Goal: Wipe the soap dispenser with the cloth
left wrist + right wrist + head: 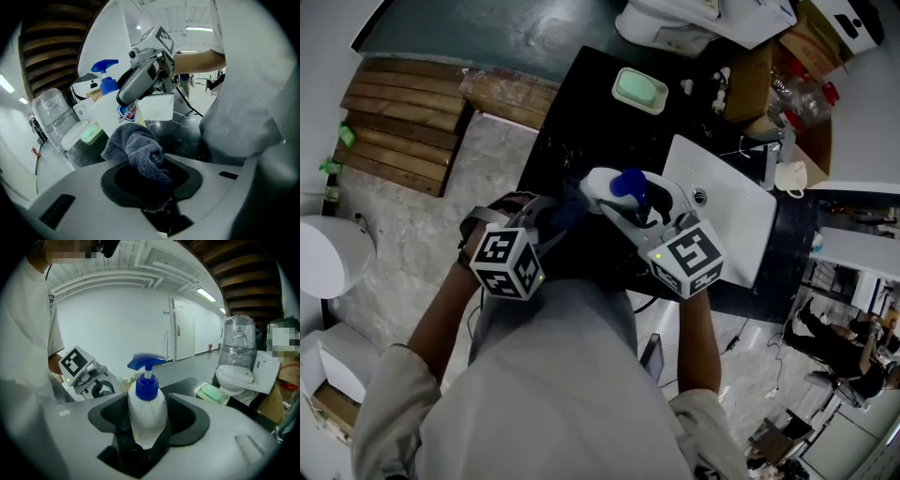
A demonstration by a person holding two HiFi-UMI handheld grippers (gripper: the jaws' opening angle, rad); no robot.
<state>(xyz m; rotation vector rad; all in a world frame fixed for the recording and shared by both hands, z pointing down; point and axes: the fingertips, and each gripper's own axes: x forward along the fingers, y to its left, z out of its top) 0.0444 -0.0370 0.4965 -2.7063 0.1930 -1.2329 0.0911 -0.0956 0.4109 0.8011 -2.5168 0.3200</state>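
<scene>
The soap dispenser [617, 190] is a white bottle with a blue pump, held above the black counter [572, 103]. My right gripper [630, 214] is shut on its body. In the right gripper view the soap dispenser [147, 412] stands upright between the jaws. My left gripper [555, 221] is shut on a dark grey-blue cloth [567, 210], just left of the bottle. In the left gripper view the cloth [139, 152] bunches out of the jaws, close to the label side of the soap dispenser [111, 110]. Whether cloth and bottle touch is hard to tell.
A soap dish with green soap [639, 91] lies at the counter's far end. A white sink [727, 202] is set in at the right, with cardboard boxes [787, 56] behind it. Wooden planks [403, 122] lie on the floor at left. A toilet [234, 373] stands nearby.
</scene>
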